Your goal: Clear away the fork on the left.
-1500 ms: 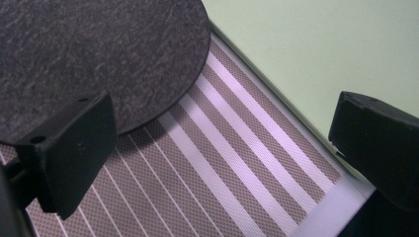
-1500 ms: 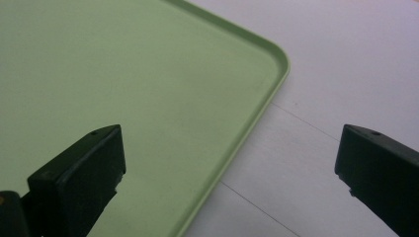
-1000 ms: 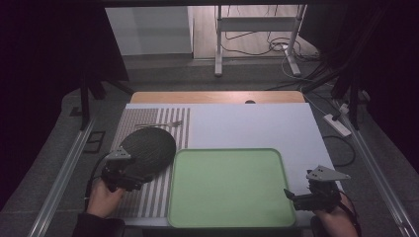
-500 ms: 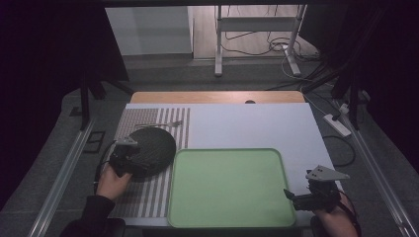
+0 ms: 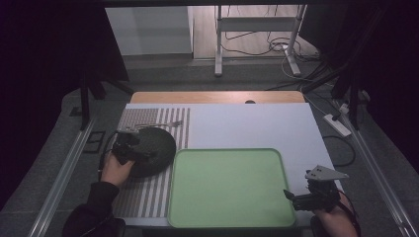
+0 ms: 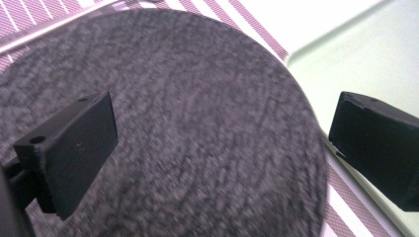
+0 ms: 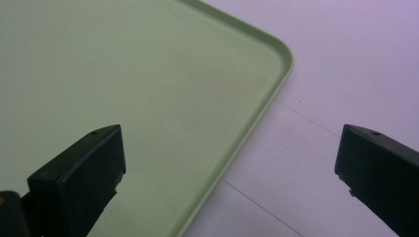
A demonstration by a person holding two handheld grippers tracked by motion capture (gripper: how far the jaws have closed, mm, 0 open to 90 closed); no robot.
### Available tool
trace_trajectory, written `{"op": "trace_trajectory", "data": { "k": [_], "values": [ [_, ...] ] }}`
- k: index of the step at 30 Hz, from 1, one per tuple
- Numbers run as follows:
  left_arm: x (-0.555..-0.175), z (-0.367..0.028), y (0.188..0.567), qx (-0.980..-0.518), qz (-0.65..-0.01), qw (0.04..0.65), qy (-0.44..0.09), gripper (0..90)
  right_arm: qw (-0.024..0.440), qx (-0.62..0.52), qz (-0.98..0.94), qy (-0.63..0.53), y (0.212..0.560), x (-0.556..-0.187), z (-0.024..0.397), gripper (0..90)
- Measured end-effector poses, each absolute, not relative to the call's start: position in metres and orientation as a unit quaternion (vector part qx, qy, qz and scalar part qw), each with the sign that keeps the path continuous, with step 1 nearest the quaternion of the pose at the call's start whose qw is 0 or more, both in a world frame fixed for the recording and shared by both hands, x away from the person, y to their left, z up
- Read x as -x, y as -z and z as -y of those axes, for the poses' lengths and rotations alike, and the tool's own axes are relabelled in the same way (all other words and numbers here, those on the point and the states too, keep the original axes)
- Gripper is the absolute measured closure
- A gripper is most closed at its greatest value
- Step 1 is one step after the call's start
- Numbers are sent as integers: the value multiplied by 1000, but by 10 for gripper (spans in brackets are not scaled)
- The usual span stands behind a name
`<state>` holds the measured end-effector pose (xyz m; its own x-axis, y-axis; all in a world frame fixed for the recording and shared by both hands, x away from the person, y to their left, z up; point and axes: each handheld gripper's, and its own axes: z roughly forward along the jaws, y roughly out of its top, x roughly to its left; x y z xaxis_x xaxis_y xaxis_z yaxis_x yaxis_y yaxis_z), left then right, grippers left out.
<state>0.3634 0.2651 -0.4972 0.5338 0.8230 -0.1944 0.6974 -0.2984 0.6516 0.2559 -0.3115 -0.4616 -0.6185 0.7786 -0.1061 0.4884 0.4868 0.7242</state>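
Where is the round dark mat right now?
In the high view the round dark mat lies on the striped placemat at the table's left side, just left of the green tray, with the left hand-held gripper over it.

A striped grey-and-white placemat (image 5: 148, 190) lies on the white counter (image 5: 247, 123); what seems a thin metal utensil (image 5: 160, 124) rests at its far edge.

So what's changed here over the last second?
The left claw has moved forward, away from the person, and now sits over the dark round mat, jaws open with nothing gripped. The mat, the green tray and the right claw, open at the tray's near right corner, have stayed where they were.
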Motion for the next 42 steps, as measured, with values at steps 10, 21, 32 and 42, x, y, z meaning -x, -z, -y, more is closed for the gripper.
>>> {"op": "trace_trajectory", "data": {
  "k": [10,21,32,42],
  "values": [
    [-388,-260,503,-806,-478,338,-86,0,215,-378,-836,-334,462,-256,311,0],
    [-417,-269,505,-786,-512,334,-92,0,213,-378,-836,-334,462,-256,311,0],
    [-443,-273,510,-791,-517,316,-93,0,213,-377,-838,-333,462,-257,311,0],
    [-464,-271,514,-799,-512,300,-93,0,212,-377,-837,-334,462,-257,311,0]
  ]
}}
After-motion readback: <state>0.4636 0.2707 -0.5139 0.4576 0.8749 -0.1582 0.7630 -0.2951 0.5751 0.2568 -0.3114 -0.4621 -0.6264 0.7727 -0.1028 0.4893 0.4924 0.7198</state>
